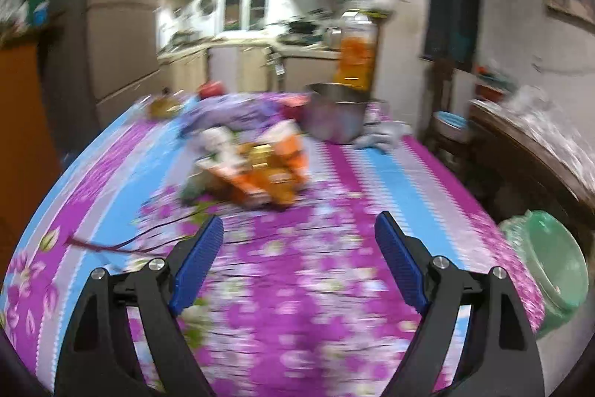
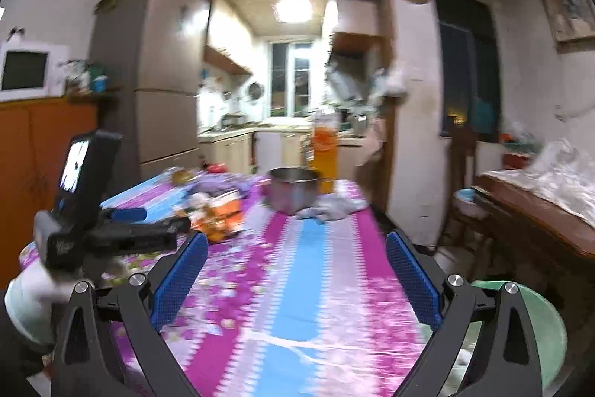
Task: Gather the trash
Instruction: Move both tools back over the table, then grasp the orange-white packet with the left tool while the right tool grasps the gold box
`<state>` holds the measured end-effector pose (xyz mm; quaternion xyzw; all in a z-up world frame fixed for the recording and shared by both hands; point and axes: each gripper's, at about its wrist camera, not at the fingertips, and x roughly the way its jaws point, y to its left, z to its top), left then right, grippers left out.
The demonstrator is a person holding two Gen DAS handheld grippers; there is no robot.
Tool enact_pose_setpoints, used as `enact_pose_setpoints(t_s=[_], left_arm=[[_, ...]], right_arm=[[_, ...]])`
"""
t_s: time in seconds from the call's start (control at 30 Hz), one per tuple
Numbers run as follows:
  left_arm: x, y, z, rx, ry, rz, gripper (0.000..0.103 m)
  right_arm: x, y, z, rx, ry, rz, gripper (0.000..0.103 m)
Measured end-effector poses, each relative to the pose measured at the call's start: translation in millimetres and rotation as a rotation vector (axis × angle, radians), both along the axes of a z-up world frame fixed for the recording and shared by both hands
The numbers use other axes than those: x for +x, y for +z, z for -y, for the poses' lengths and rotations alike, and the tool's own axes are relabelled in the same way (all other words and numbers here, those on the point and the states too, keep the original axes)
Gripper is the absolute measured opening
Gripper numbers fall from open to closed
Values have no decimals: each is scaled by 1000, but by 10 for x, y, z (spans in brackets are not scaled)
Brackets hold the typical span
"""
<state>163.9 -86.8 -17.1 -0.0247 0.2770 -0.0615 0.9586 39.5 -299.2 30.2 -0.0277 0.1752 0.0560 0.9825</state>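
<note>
A blurred heap of orange and white wrappers lies mid-table on the purple and blue flowered cloth. My left gripper hovers short of the heap, open, with nothing between its blue pads. In the right wrist view the same heap sits far left. My right gripper is open and empty over the cloth's blue stripe. The left gripper's black housing reaches toward the heap, held by a white-gloved hand.
A steel pot and an orange-filled bottle stand at the table's far end, with a purple bundle and a grey rag beside them. A green bag-lined bin stands off the table's right edge. A wooden sideboard is further right.
</note>
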Motion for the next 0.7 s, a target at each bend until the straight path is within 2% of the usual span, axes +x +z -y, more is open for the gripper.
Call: enact_pose_setpoints(t_s=[0.17, 0.27, 0.5, 0.7], left_arm=[[331, -154, -595, -114, 88, -115, 80], [543, -271, -790, -186, 107, -183, 80], [934, -388, -770, -306, 85, -272, 80], [1315, -462, -792, -379, 151, -317, 80]], right_arm=[[203, -104, -380, -10, 71, -26, 96], [376, -165, -568, -24, 108, -40, 96], [697, -297, -803, -37, 164, -74, 96], [888, -431, -917, -42, 186, -110, 96]])
